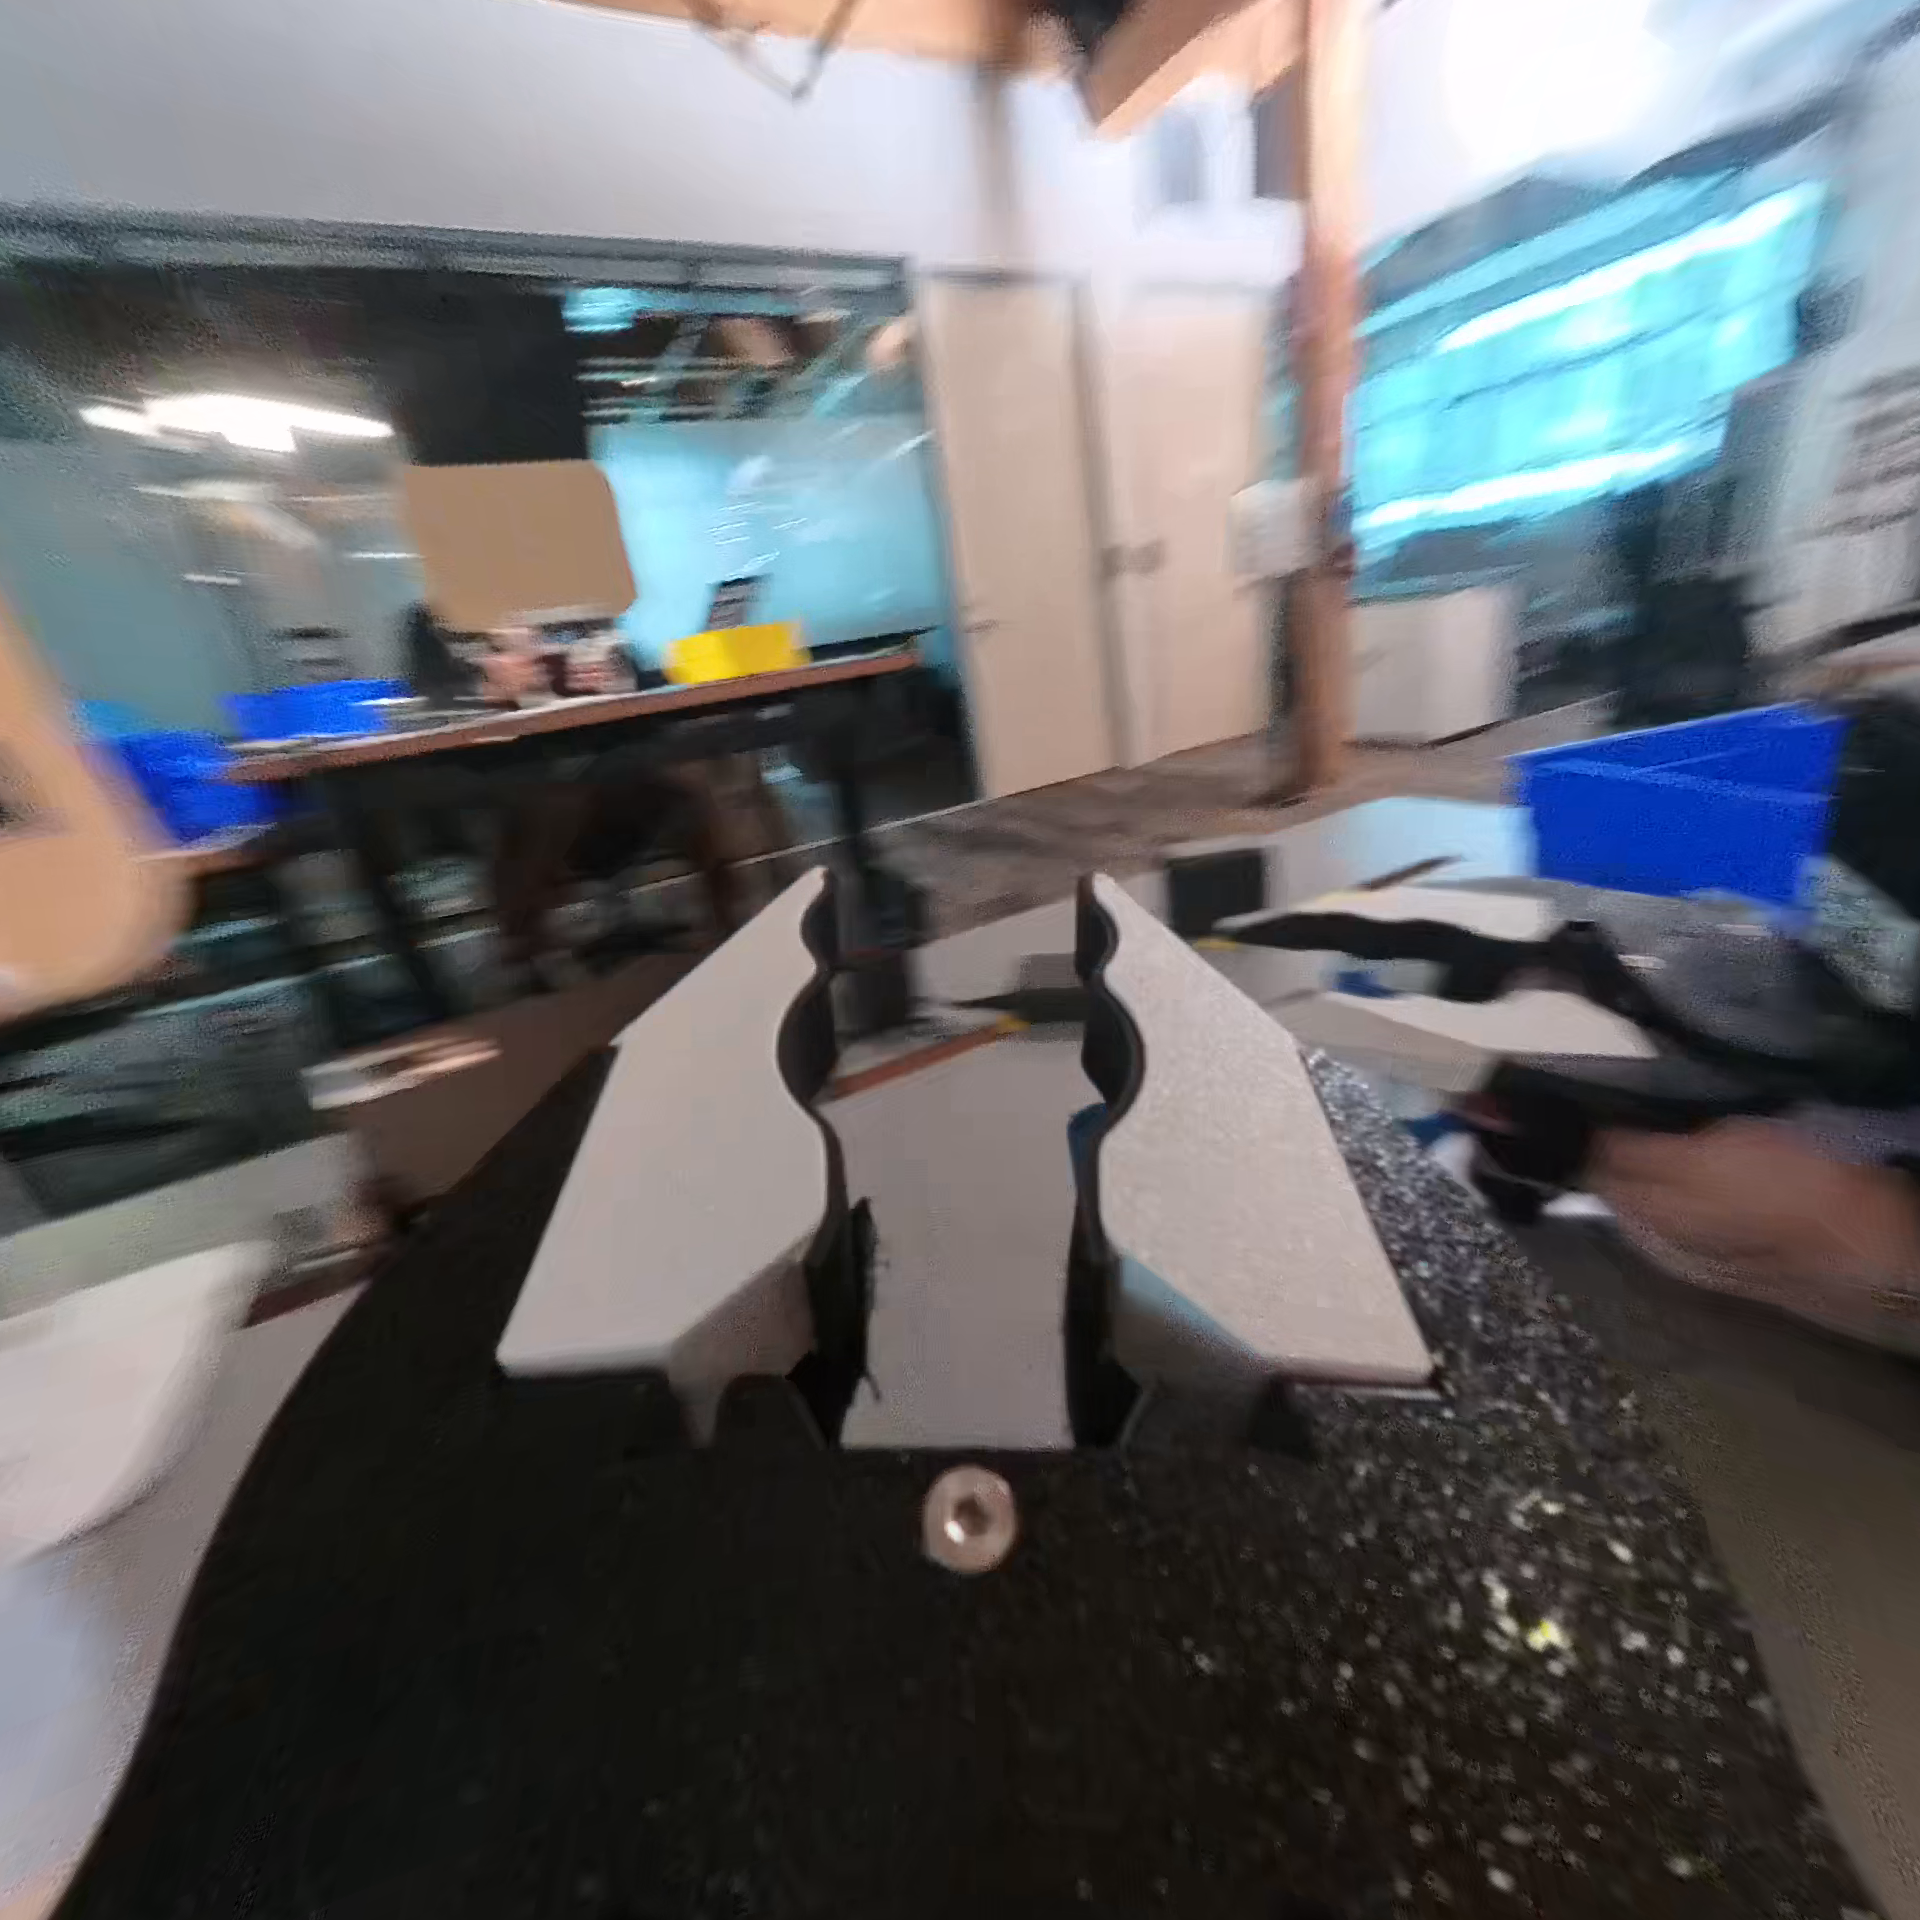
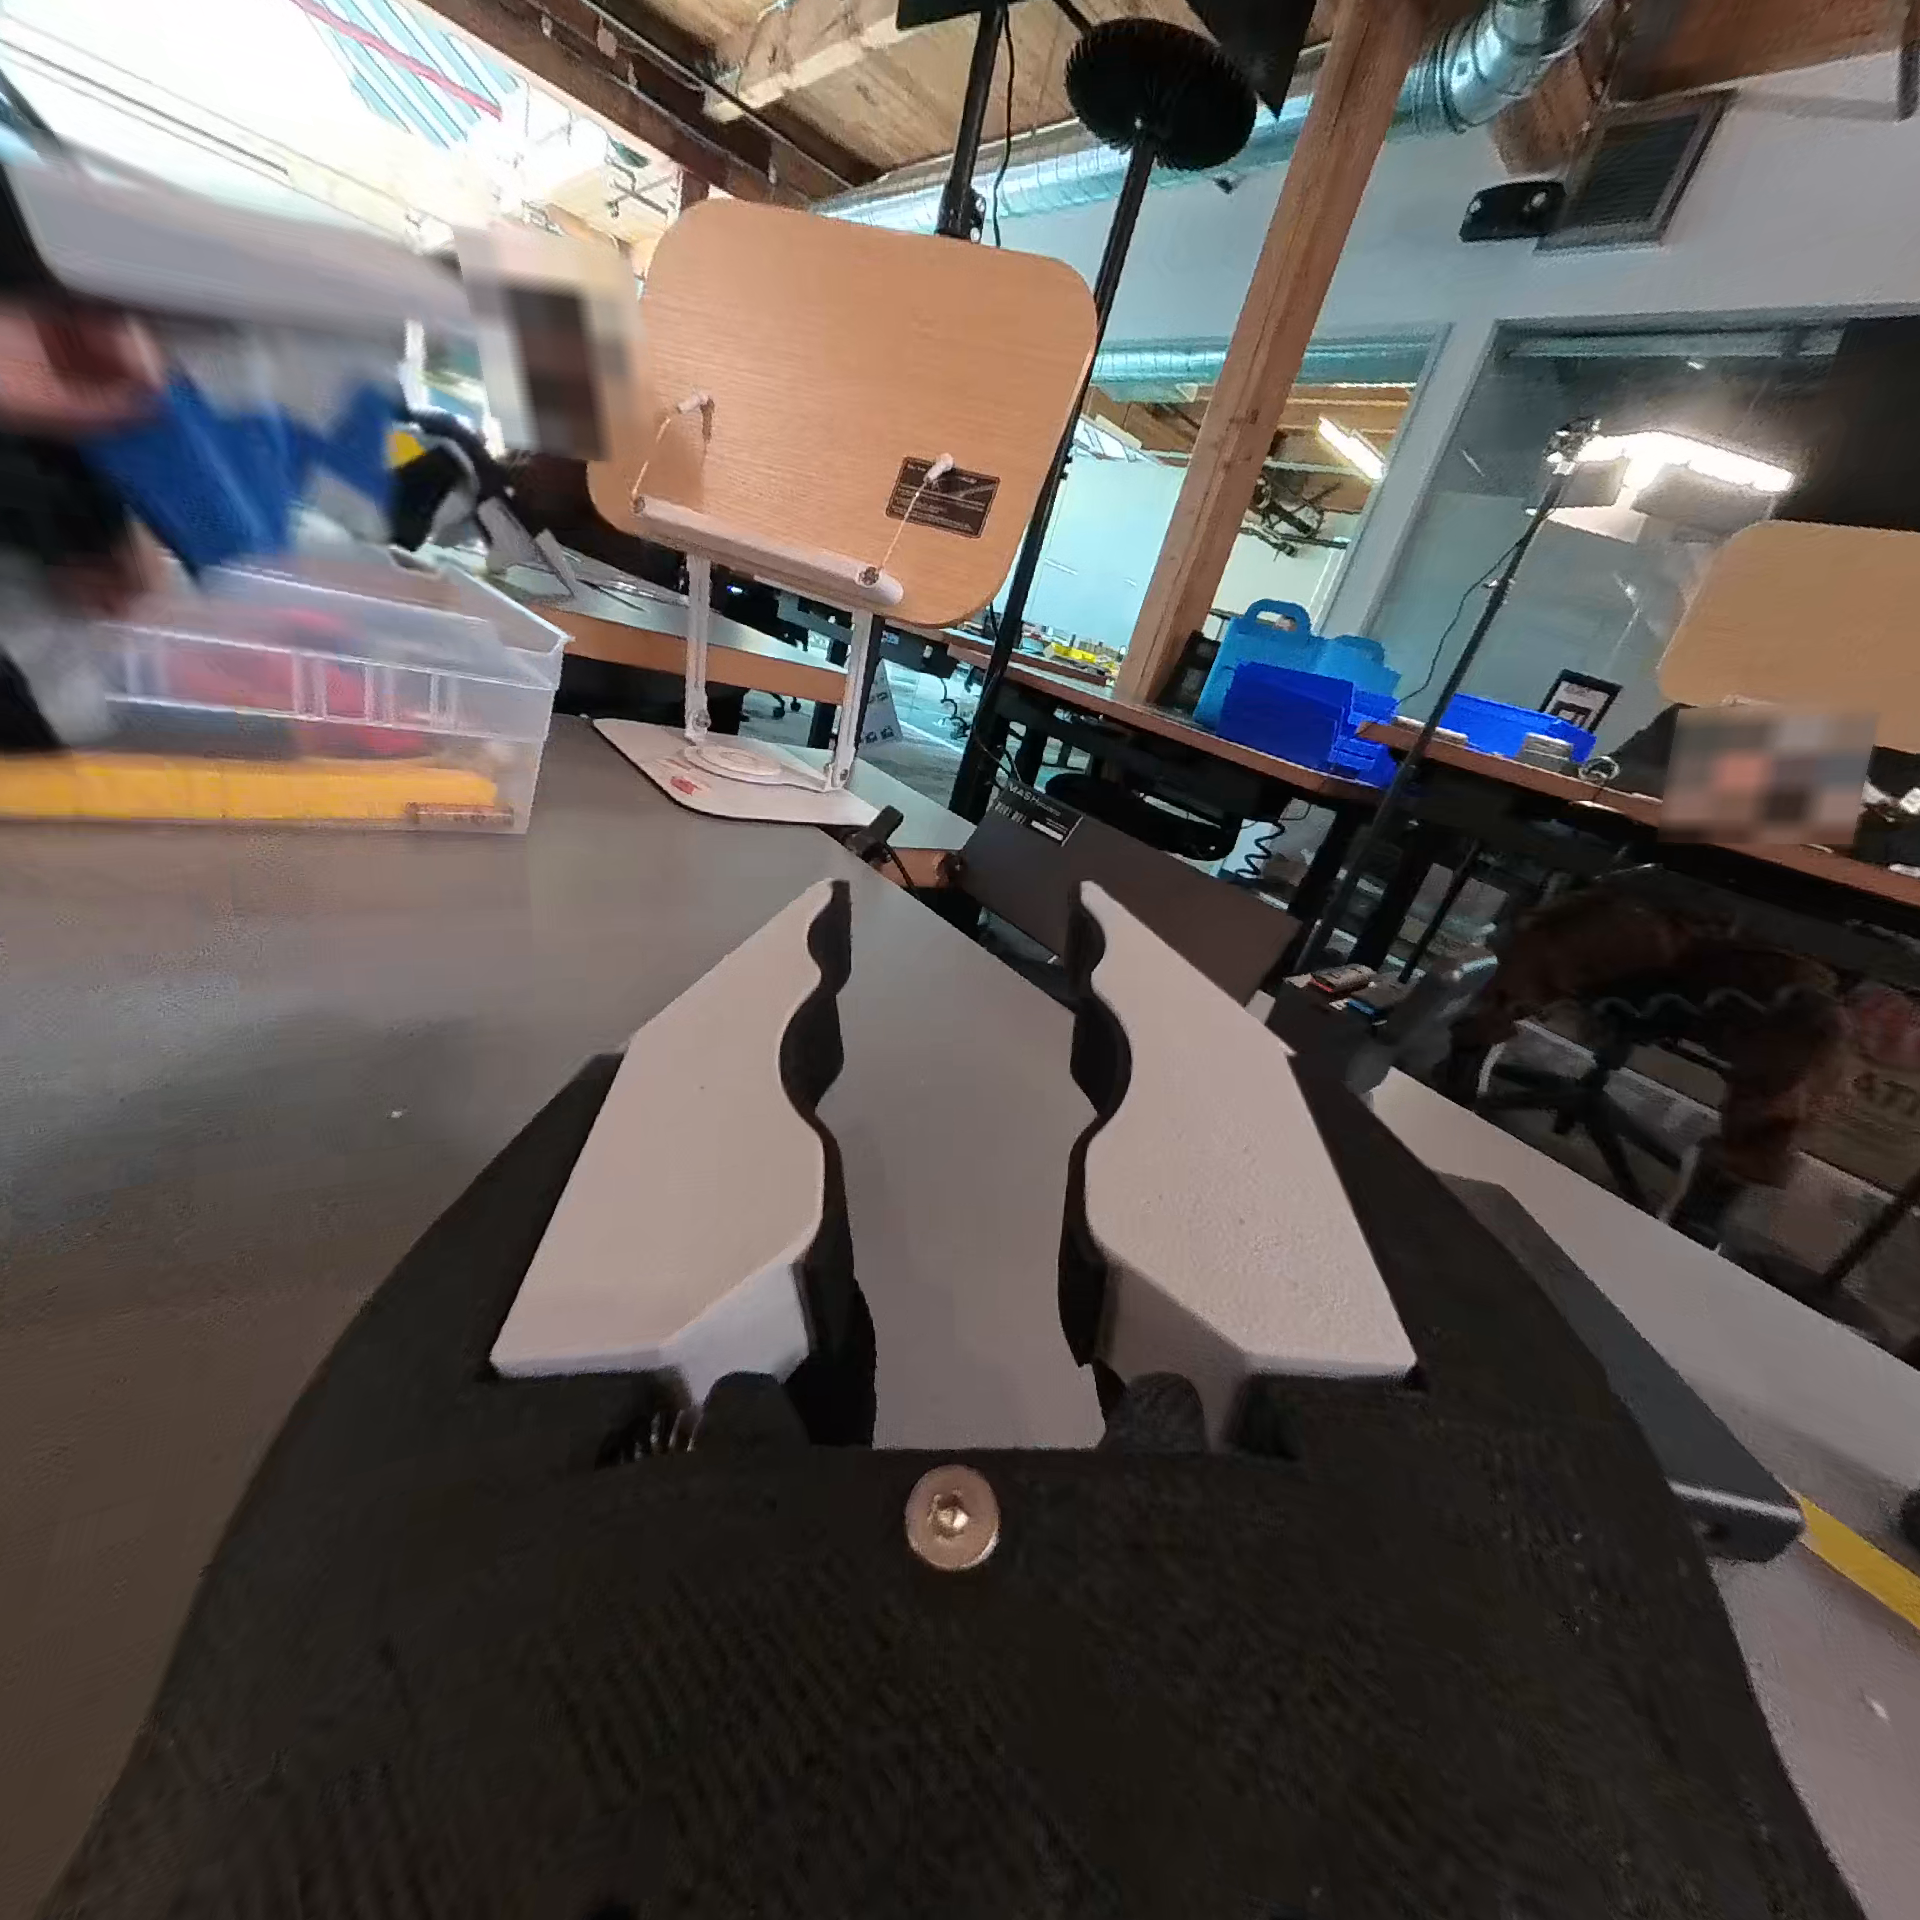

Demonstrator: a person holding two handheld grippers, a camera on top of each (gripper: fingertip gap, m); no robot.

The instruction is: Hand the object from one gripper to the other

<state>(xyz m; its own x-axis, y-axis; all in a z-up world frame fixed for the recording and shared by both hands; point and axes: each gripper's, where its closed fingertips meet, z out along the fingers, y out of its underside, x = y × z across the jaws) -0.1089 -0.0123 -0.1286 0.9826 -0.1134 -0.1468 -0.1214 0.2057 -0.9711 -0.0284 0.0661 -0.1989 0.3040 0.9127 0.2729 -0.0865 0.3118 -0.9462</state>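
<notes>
My left gripper (image 1: 956, 904) is open, with nothing between its grey fingers (image 1: 717, 1122). The view is blurred by motion. At the right of the left wrist view a hand (image 1: 1745, 1216) holds the other gripper (image 1: 1507, 966), a dark blurred shape pointing left; I cannot tell whether it holds anything. My right gripper (image 2: 961, 904) is open and empty, low over the grey table (image 2: 260, 987). In the right wrist view a blurred white, blue and black shape (image 2: 239, 457) sits at the upper left; I cannot tell what it is. No object to hand over shows clearly.
A clear plastic bin (image 2: 332, 665) with red and yellow things stands on the table at the left. A wooden book stand (image 2: 852, 416) stands behind it. The table edge (image 2: 1039, 977) runs just right of my right gripper. A blue bin (image 1: 1683, 800) sits at the right.
</notes>
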